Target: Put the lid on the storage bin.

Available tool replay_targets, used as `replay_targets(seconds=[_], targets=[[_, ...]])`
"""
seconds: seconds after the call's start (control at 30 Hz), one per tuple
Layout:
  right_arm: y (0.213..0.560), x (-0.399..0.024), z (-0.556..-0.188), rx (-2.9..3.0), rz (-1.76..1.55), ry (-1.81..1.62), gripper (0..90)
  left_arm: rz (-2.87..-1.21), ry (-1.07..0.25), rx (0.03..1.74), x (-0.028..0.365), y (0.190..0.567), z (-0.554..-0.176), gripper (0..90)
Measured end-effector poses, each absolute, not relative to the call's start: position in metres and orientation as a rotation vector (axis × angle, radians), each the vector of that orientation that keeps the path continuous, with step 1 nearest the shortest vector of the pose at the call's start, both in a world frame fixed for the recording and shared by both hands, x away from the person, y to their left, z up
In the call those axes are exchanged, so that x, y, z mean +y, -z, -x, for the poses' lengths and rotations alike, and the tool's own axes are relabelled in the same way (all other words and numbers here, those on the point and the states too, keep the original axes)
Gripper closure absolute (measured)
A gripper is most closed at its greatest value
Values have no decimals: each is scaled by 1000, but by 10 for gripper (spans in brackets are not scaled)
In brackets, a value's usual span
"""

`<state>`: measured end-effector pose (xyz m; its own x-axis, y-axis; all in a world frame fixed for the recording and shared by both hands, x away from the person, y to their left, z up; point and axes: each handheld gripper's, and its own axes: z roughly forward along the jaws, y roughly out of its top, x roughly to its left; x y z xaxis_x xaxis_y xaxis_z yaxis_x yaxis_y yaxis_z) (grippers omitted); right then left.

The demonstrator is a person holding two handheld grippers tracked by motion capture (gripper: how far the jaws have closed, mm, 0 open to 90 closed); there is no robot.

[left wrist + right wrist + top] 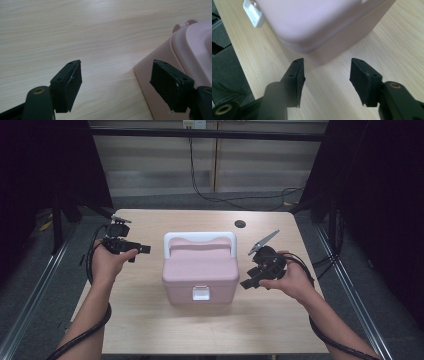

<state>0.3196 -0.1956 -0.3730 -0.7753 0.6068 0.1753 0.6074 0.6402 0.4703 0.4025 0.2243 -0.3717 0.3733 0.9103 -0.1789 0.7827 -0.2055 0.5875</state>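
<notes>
A pink lidded box (200, 270) with a white carry handle (200, 237) folded back and a white front latch (201, 293) stands in the middle of the wooden table (150, 330). My left gripper (142, 249) hovers to the box's left, pointing toward it. In the left gripper view, my left gripper (116, 72) is open over bare wood, with the box's corner (190, 50) behind its right jaw. My right gripper (247, 282) is held at the box's right side. The right gripper view has my right gripper (327, 72) open, facing a lower corner of the box (324, 27), with nothing between the jaws. The latch (253, 12) is at the upper left.
A dark round hole (240, 224) sits near the table's far edge. A black cable (235, 200) lies on the floor beyond it. Dark curtains stand at both sides, and a metal rail (30, 295) runs along the left.
</notes>
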Motion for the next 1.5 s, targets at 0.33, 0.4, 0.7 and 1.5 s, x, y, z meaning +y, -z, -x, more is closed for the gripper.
replay_targets(seconds=[0.33, 0.4, 0.7, 1.5], targets=[[386, -196, -311, -2859, 1045, 840, 313, -2038, -260, 1471, 237, 387, -396, 236], [389, -198, -310, -2849, 1049, 846, 305, -2027, -262, 1474, 238, 391, -395, 235], [410, -211, -300, -2818, 1074, 870, 267, -2026, -244, 1472, 241, 410, -389, 218], [469, -246, -279, -2774, 1146, 883, 244, -2077, -228, 1449, 245, 466, -376, 196]])
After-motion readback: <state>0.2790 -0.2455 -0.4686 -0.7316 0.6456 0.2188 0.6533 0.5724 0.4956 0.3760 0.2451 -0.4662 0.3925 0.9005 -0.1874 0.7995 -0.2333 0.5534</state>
